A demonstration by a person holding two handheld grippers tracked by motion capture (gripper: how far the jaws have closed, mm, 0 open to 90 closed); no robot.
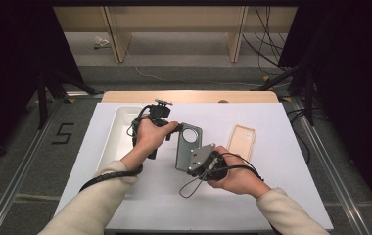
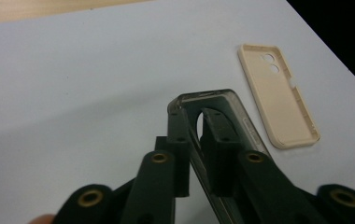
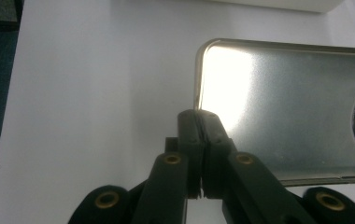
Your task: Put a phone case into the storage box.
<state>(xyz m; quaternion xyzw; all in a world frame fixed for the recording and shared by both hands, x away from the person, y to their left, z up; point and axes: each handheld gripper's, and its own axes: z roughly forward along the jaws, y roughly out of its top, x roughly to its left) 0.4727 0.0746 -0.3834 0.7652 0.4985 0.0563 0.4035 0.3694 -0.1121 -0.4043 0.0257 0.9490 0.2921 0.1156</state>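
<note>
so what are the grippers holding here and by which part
Both hold the grey phone case. The left gripper clamps its wall at the camera-hole end; the right gripper pinches the edge near a corner at the opposite end.

We see a white table [image 1: 282,196] with a wooden far edge | on it, at our left, a white tray [image 1: 118,139] | at our right, a beige phone case [image 1: 242,141] lying flat, hollow side up
</note>
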